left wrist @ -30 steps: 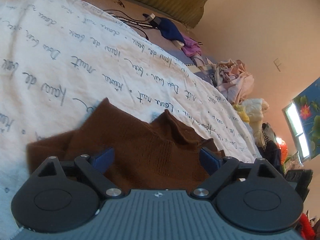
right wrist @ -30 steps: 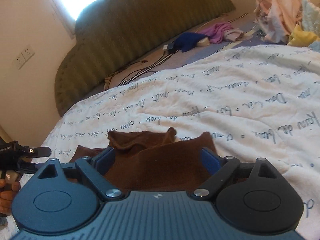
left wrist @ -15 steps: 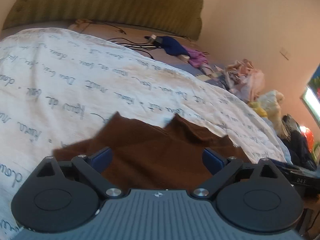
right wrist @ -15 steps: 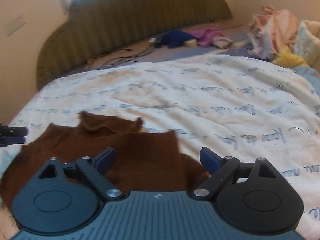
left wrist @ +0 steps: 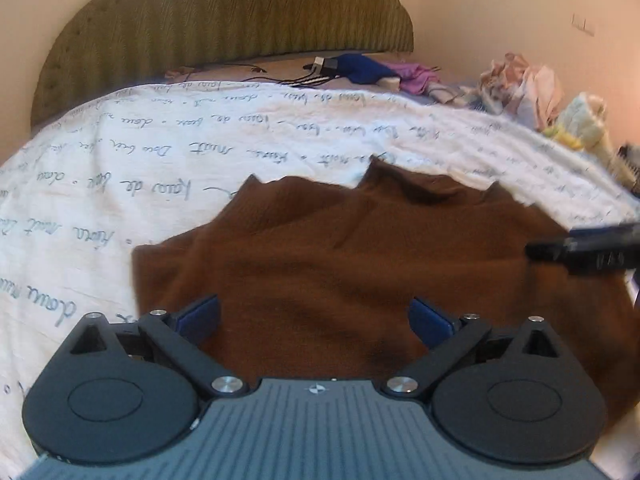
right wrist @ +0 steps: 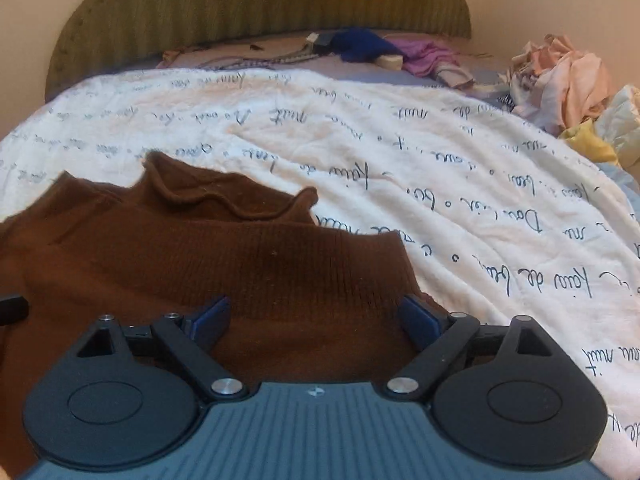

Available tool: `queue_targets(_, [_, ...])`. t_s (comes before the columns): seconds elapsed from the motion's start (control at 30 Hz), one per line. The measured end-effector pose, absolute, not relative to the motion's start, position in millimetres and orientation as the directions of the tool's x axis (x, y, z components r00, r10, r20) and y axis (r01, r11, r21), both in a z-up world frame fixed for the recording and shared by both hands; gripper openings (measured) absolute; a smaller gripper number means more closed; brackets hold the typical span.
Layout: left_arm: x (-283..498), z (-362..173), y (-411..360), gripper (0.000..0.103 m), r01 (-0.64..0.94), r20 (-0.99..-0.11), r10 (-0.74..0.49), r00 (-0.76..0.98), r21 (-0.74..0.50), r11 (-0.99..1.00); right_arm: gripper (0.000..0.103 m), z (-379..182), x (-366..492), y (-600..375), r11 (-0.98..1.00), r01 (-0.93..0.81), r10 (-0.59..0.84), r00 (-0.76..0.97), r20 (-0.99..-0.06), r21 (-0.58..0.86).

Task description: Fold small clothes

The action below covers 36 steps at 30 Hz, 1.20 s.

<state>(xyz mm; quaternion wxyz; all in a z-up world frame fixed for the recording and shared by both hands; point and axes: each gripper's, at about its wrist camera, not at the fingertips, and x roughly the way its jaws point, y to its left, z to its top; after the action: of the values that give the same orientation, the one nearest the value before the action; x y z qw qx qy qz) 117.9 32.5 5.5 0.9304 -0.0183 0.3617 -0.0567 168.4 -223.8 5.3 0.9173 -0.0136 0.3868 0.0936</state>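
A brown knit sweater (left wrist: 340, 256) lies partly folded on a white bedspread with script writing (left wrist: 120, 168); it also shows in the right wrist view (right wrist: 224, 264), with its rolled collar toward the headboard. My left gripper (left wrist: 314, 318) is open and empty, low over the sweater's near part. My right gripper (right wrist: 314, 318) is open and empty over the sweater's ribbed right edge. A black part of the right gripper (left wrist: 588, 250) shows at the right edge of the left wrist view.
A green padded headboard (left wrist: 224, 12) stands at the far end. Blue (right wrist: 360, 46) and purple (right wrist: 424, 56) clothes and cables lie near it. A pile of pink and yellow clothes (right wrist: 568, 80) sits at the bed's far right. The bedspread (right wrist: 440, 168) stretches right of the sweater.
Both grippers swung round toward the headboard and drew back slightly. The sweater now lies more spread in front of them. Both stayed open.
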Motion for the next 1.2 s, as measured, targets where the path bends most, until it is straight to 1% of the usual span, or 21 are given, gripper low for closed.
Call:
queue_targets(0.1, [121.3,-8.4,19.4,0.103,0.08,-0.703,-0.088,0.706,-0.045,0.996,0.092,0.7,143.8,-201.4,0.975,-0.211,0.197,0.667,-0.718,0.071])
queue_targets(0.13, [120.9,-16.1,16.9,0.103,0.078,-0.707,-0.076,0.703,-0.029,0.997,0.092,-5.1,137.9,-193.9,0.974,-0.224,0.185,0.661,-0.727,0.043])
queue_targets(0.17, [116.5,-20.9,15.2,0.103,0.086,-0.688,-0.067,0.723,-0.006,0.996,0.092,-12.7,133.5,-187.2,0.976,-0.219,0.141,0.665,-0.734,-0.011])
queue_targets(0.2, [111.4,-23.6,13.4,0.103,0.093,-0.673,-0.061,0.737,0.012,0.996,0.095,-19.5,128.6,-187.2,0.975,-0.219,0.123,0.679,-0.724,-0.04])
queue_targets(0.23, [107.8,-24.6,13.1,0.103,0.094,-0.668,-0.062,0.742,0.013,0.995,0.102,-23.6,123.0,-194.6,0.977,-0.209,0.121,0.692,-0.712,-0.036])
queue_targets(0.3, [102.9,-23.1,14.7,0.103,0.086,-0.669,-0.059,0.741,0.007,0.996,0.103,-24.9,120.0,-219.0,0.985,-0.171,0.14,0.677,-0.723,0.031])
queue_targets(0.43, [93.0,-17.2,13.7,0.103,0.057,-0.673,-0.041,0.738,0.001,0.998,0.103,-12.5,101.7,-241.5,0.991,-0.136,0.103,0.681,-0.725,0.013])
queue_targets(0.5, [86.9,-15.9,15.5,0.103,0.047,-0.669,-0.045,0.742,-0.015,0.999,0.103,-1.6,89.8,-242.8,0.993,-0.107,0.103,0.695,-0.712,0.038])
queue_targets(0.57, [81.2,-15.2,15.0,0.103,0.047,-0.666,-0.042,0.744,-0.011,0.999,0.103,5.2,77.4,-236.3,0.989,-0.125,0.148,0.709,-0.69,0.084])
queue_targets(0.7, [73.8,-15.7,16.1,0.103,0.048,-0.673,-0.04,0.739,-0.007,0.999,0.103,-1.5,64.4,-214.1,0.984,-0.149,0.178,0.7,-0.692,0.101])
queue_targets(0.73, [71.9,-16.5,17.1,0.103,0.047,-0.674,-0.039,0.738,-0.006,0.999,0.103,-7.7,63.8,-209.5,0.985,-0.151,0.167,0.689,-0.705,0.086])
queue_targets(0.8, [67.8,-17.8,19.1,0.103,0.048,-0.677,-0.04,0.735,-0.007,0.999,0.103,-21.5,59.3,-203.2,0.988,-0.153,0.1,0.69,-0.717,-0.009])
queue_targets(0.83, [64.8,-18.5,20.8,0.103,0.051,-0.675,-0.041,0.736,-0.005,0.999,0.103,-25.7,54.4,-204.6,0.985,-0.167,0.091,0.702,-0.707,-0.04])
queue_targets(0.87, [61.8,-19.2,22.0,0.103,0.058,-0.673,-0.041,0.739,0.003,0.998,0.103,-27.4,49.9,-210.6,0.986,-0.165,0.092,0.712,-0.697,-0.038])
queue_targets(0.93, [53.7,-19.3,26.9,0.103,0.07,-0.664,-0.045,0.747,0.012,0.997,0.103,-25.2,47.3,-227.1,0.989,-0.146,0.113,0.698,-0.708,0.014])
queue_targets(1.03, [38.7,-7.5,41.5,0.103,0.042,-0.658,-0.046,0.752,-0.022,0.999,0.103,-9.9,37.9,-242.5,0.992,-0.123,0.112,0.706,-0.699,0.035])
queue_targets(1.13, [18.5,9.8,52.1,0.103,0.045,-0.63,-0.097,0.77,-0.099,0.994,0.103,4.7,28.4,-258.5,0.994,-0.064,0.104,0.741,-0.663,0.084])
queue_targets(1.2, [8.4,12.6,47.2,0.103,0.075,-0.62,-0.129,0.774,-0.113,0.991,0.103,6.5,26.5,-262.6,0.99,-0.06,0.13,0.746,-0.654,0.128])
